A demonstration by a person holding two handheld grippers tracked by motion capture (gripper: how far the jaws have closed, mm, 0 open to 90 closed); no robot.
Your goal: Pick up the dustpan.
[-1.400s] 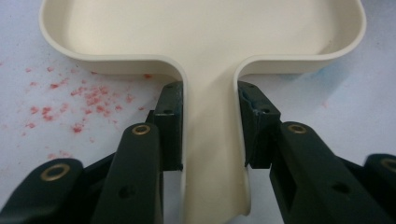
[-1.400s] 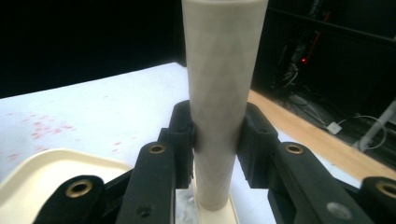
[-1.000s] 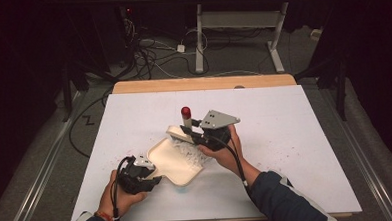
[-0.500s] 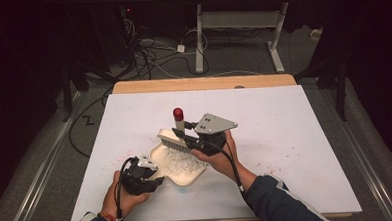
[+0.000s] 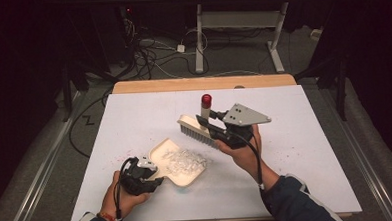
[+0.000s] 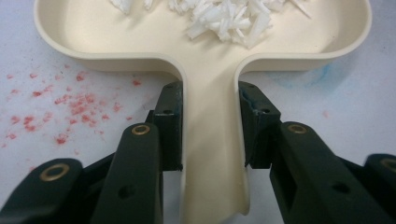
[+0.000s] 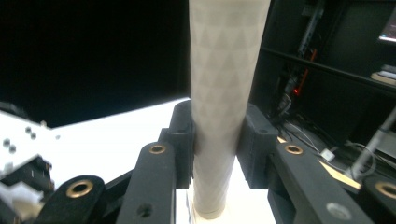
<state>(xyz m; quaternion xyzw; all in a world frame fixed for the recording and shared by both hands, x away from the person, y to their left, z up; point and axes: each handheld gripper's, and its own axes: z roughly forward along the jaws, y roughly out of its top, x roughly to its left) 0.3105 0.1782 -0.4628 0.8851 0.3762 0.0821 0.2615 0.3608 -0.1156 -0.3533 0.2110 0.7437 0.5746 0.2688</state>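
I've got a table (image 5: 311,150) under a white sheet, with a strip of bare wood showing along its far edge. Directly on the sheet sits a cream dustpan (image 5: 178,161), its tray flat on the surface and carrying a heap of white shreds (image 5: 183,160). Fine red specks (image 6: 70,105) lie scattered on the sheet just beside the dustpan's handle, and I can see faint specks farther right too

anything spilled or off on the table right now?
Mostly tidy: the white shreds sit inside the dustpan, held by the left gripper. Leftovers: fine red specks on the table beside the dustpan handle, plus a faint blue smudge. The right gripper holds the brush lifted clear.
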